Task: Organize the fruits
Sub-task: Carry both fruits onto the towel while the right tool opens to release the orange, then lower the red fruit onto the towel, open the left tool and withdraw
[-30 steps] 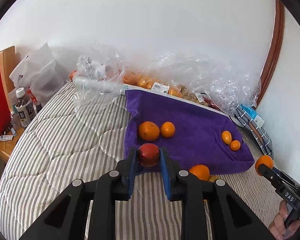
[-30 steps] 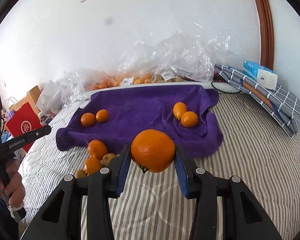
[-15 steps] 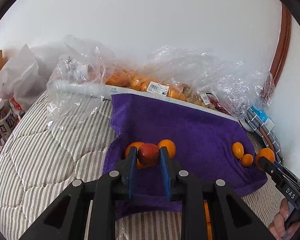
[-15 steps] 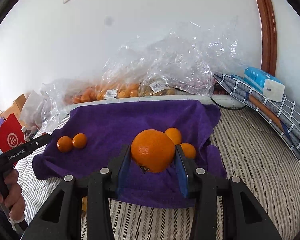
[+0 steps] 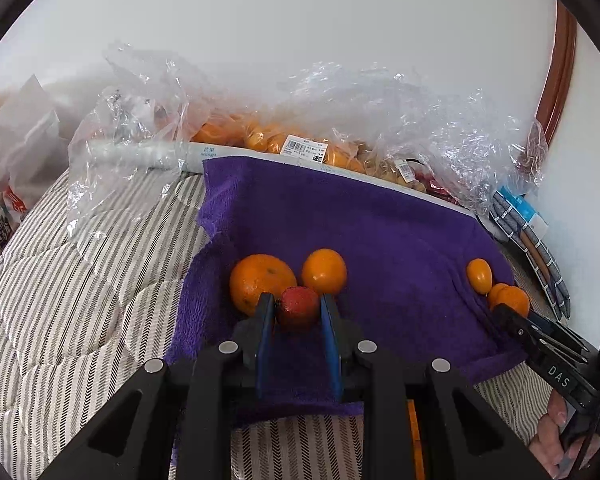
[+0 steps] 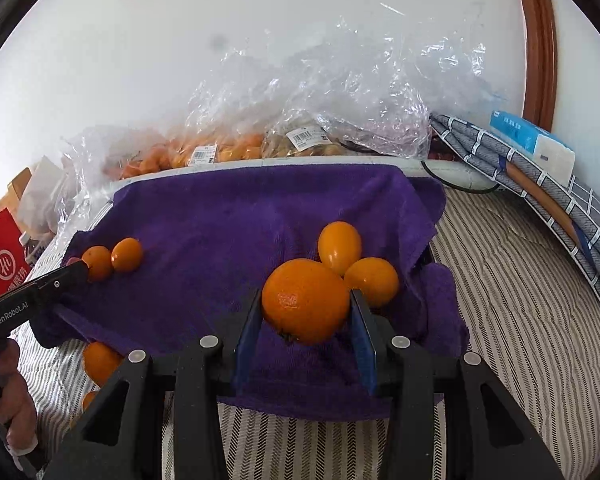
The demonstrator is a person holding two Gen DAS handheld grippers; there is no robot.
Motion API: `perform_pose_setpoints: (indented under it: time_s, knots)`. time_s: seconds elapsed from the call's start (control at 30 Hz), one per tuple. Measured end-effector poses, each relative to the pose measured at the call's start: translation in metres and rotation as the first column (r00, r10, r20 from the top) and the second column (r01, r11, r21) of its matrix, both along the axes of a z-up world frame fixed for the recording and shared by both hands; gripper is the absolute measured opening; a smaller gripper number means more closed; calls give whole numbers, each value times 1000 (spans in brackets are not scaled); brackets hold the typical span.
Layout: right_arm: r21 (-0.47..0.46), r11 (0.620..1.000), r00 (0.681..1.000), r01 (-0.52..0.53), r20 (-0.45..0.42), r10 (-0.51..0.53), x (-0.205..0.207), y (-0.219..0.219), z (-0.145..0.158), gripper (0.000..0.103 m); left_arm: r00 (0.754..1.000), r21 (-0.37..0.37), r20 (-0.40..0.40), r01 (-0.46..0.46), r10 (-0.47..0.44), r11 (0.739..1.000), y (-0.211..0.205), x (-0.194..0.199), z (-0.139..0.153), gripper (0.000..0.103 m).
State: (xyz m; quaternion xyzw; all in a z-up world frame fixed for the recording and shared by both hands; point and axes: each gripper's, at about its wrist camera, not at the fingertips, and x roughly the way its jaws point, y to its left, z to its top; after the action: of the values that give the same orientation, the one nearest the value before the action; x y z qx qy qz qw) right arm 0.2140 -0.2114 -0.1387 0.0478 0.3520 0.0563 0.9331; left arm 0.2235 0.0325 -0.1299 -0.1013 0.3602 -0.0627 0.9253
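left tool (image 5: 298, 312): pinching a small red fruit (image 5: 297, 307), now over the purple towel (image 5: 380, 240) beside two oranges (image 5: 262, 280).
right tool (image 6: 305, 312): clamped on a large orange (image 6: 305, 299), carried from the bed (image 6: 520, 300) to the kumquat pair (image 6: 339, 245).
meaning: both fruits at their groups, likely ready to set down.

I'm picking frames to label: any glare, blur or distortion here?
Left wrist: sharp, fisheye bends the bed stripes; plastic bags glint. Right wrist: equally sharp, black corners, soft daylight, no hard shadows, a sheen on the orange.
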Motion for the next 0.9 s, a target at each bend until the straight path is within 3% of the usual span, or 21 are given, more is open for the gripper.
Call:
perform_pose_setpoints:
  time_s: [0.3,0.67,0.8,0.9]
  knots:
    - [29,999,1000,28,-14,-28,1,-6,-2,44,1000,36,-2,12,-12,999,-7,2,-4,22]
    - [7,1000,999,17,45,-18,-9,0,6,50,1000,28,-1,12,-12,1000,-6,3,-5,22]
    - [-4,1000,997,15,79,-15,-15,2,9,57,1000,23,9,10,-11,1000,-6,1,-4,22]
    - [-7,1000,995,10,100,-9,-18,4,11,58,1000,26,15,6,-7,1000,-5,-1,-3,28]
